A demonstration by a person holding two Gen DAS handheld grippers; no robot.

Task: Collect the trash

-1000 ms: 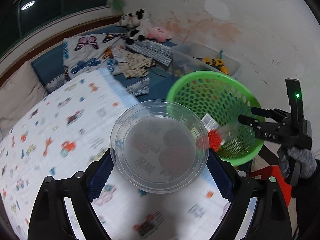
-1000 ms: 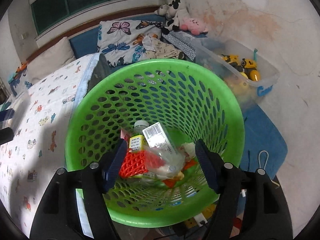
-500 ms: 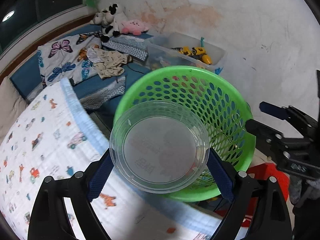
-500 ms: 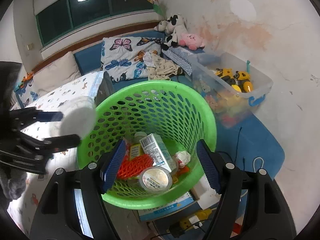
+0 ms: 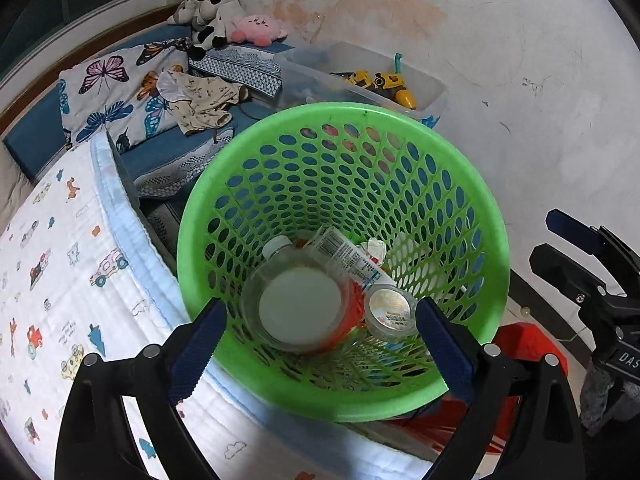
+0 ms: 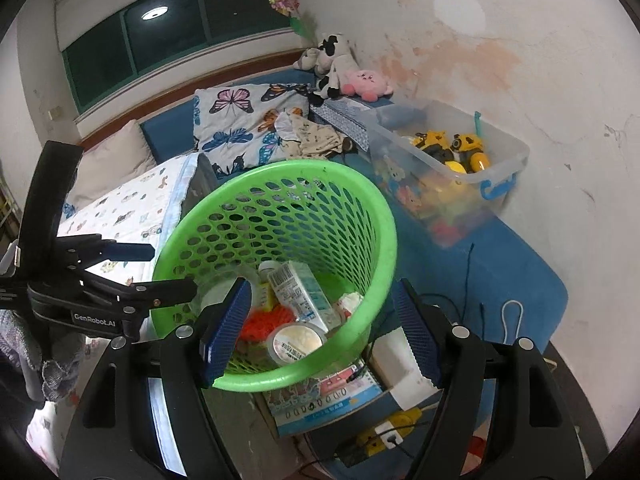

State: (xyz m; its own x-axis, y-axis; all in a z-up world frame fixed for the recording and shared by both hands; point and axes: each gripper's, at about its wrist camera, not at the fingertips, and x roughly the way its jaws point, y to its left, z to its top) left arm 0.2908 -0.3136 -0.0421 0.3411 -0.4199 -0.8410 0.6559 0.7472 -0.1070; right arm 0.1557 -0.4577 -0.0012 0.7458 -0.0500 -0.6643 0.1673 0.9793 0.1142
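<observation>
A green mesh basket stands by the bed. Inside lie a clear round container, a small lidded cup, a labelled carton, crumpled paper and red netting. My left gripper hovers above the basket's near rim, its jaws opening, nothing between them. In the right wrist view the basket sits ahead of my right gripper, which is open and holds nothing. The left gripper reaches in from the left there.
A bed with a printed quilt lies left of the basket. A clear toy bin stands against the wall behind it. A booklet and cables lie on the floor under the basket. Plush toys sit at the back.
The left gripper carried the clear round container from over the bed to above the basket, then let it go; it now lies inside. The right gripper drew back and up from the basket.
</observation>
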